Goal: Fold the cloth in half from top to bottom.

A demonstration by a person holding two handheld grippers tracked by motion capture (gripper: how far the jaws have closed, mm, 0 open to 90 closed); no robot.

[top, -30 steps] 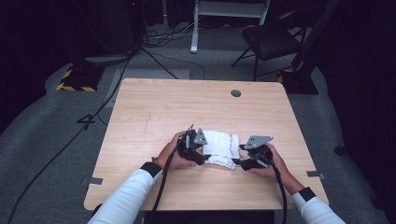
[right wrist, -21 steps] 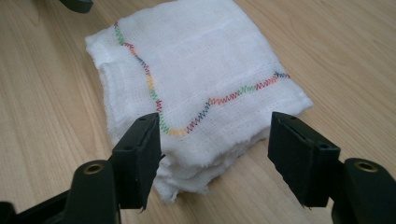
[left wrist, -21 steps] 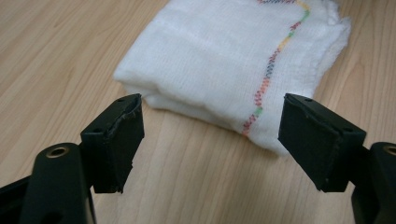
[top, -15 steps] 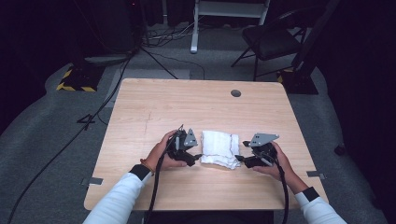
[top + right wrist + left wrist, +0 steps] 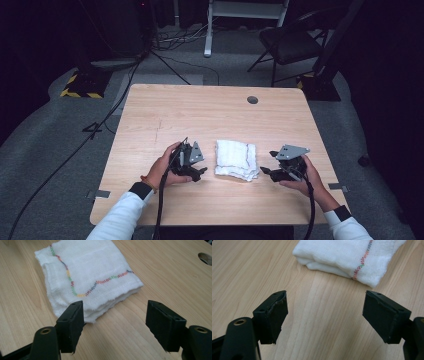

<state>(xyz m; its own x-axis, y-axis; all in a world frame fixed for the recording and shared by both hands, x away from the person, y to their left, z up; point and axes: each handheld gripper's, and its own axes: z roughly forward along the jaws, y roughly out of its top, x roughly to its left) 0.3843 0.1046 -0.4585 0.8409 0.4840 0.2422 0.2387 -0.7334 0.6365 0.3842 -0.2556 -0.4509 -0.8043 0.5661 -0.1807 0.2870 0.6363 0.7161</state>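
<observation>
Now released: left claw [image 5: 196,172] and right claw [image 5: 267,172], flanking folded white cloth with multicoloured stitching [image 5: 236,159], seemingly untouched, on pale wooden counter [image 5: 200,115].

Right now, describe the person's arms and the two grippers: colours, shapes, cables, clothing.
Both arms wear white sleeves with dark cuffs; an orange band sits at the left wrist. The left gripper and right gripper are black, each topped by a grey three-cornered plate. A black cable trails back from each. Up close, each has two blocky black jaws with small screw holes; the left gripper's left pad edge looks frayed.
</observation>
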